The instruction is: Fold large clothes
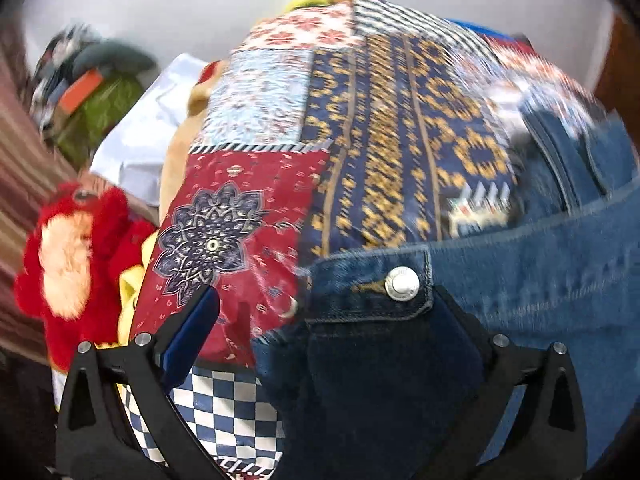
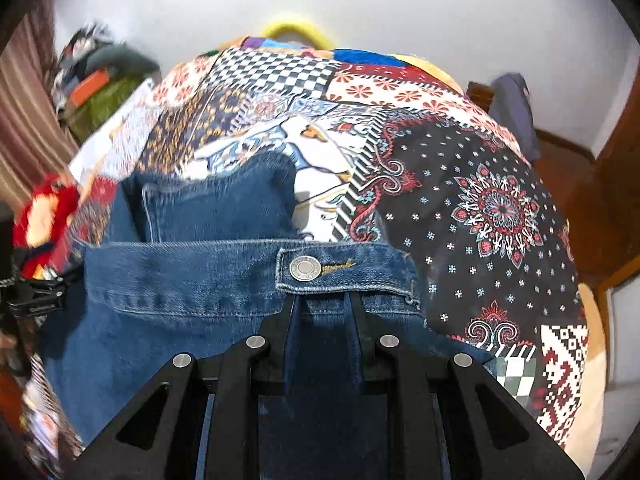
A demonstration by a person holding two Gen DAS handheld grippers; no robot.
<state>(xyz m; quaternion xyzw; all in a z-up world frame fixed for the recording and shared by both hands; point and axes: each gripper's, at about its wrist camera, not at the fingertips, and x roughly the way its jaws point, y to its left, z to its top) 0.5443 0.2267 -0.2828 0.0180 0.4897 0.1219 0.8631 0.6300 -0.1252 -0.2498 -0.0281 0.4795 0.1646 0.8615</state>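
Lying on the patchwork bedspread (image 2: 480,184), the jeans (image 2: 180,280) are pinched near the button by the right gripper (image 2: 322,300). The left gripper (image 1: 324,304) is spread wide, holding nothing, so that near side could slip and bunch.

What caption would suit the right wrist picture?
Right hand-held gripper shut on the denim jacket just below its metal button, over a patchwork quilt.
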